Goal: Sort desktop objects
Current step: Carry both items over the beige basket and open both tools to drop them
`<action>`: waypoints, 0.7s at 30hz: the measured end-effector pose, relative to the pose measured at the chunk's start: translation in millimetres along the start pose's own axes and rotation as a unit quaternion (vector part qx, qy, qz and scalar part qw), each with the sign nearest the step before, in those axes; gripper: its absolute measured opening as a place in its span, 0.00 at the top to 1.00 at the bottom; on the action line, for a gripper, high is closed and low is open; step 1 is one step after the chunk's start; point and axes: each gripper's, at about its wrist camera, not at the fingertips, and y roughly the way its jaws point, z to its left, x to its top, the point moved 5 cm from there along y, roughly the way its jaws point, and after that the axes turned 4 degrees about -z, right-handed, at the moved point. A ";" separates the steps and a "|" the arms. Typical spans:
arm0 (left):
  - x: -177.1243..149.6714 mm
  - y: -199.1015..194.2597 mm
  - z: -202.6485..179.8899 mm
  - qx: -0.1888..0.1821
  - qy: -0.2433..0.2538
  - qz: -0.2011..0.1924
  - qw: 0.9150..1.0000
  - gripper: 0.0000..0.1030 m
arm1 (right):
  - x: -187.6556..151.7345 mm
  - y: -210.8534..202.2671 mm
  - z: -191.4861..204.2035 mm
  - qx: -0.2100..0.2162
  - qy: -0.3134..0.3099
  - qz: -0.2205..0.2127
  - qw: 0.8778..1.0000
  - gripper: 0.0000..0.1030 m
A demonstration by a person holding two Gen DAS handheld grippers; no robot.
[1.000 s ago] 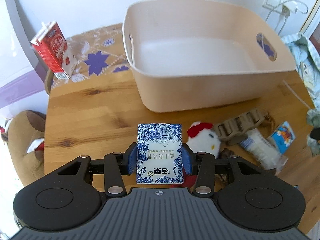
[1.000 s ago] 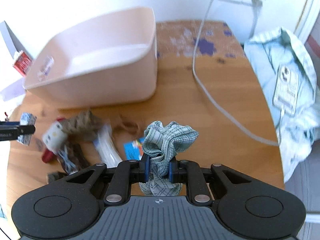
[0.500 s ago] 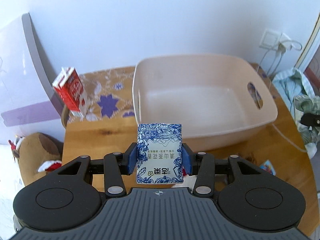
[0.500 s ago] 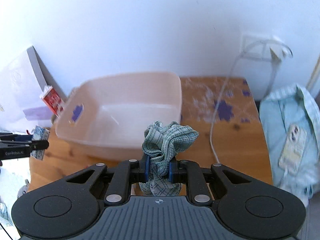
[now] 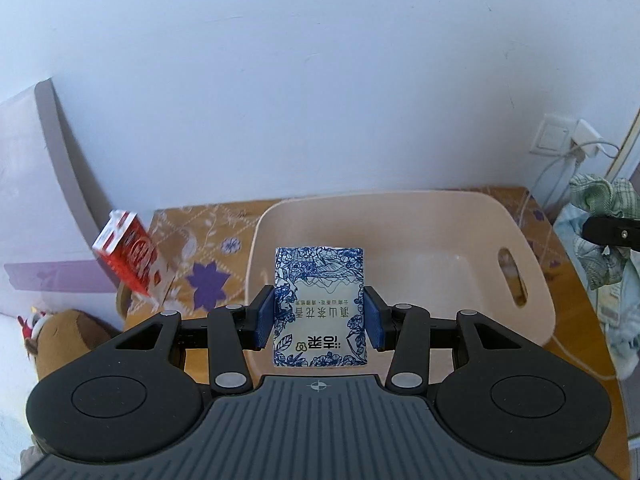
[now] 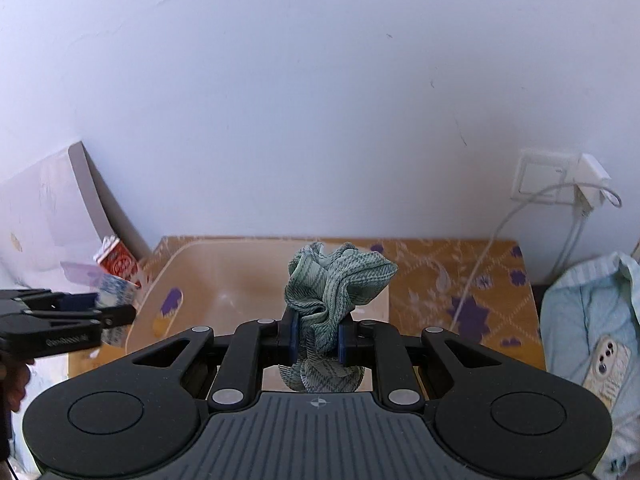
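One container is in view: a beige plastic bin point(image 5: 448, 216) with oval handle cut-outs, standing on the wooden table point(image 5: 576, 280). Its visible interior holds nothing; the near-left part of its floor is hidden behind the held packet.

Counts: two grippers, each carrying one item. The left gripper point(image 5: 319, 317) has its blue pads point(image 5: 265, 317) pressed on both sides of one blue-and-white tissue packet point(image 5: 319, 304), held upright above the bin's near-left rim. The right gripper point(image 6: 316, 334) has its jaws clamped on one green checked cloth scrunchie point(image 6: 332, 292), bunched above and below the pads, held over the bin's right end.

One red-and-white carton point(image 5: 130, 258) stands tilted on the patterned mat point(image 5: 208, 236) left of the bin. One brown plush toy point(image 5: 76, 334) sits off the table's left edge, partly cut off. One wall socket point(image 6: 540, 178) with one white charger point(image 6: 592, 180) and its cable running down across the table. One pale blue garment point(image 6: 588, 320) lies right of the table with one phone point(image 6: 606, 364) on it.

In the right wrist view the left gripper appears blurred at the left edge, and the packet in it is hard to make out. The table surface in front of the bin is hidden by both gripper bodies.
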 end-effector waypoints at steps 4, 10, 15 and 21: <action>8.4 22.2 -11.9 0.000 0.002 0.007 1.000 0.55 | 1.7 22.4 0.5 0.006 -0.008 0.012 1.000 0.84; 6.2 59.1 -32.9 0.004 0.011 0.039 0.999 0.55 | -15.2 65.5 2.4 0.005 -0.027 0.061 0.998 0.84; -12.6 90.8 -43.8 0.010 0.021 0.084 0.996 0.55 | -35.4 102.8 0.2 0.002 -0.040 0.108 0.993 0.84; -35.6 118.0 -49.7 0.018 0.043 0.131 0.990 0.55 | -57.3 126.9 4.7 -0.009 -0.087 0.143 0.986 0.84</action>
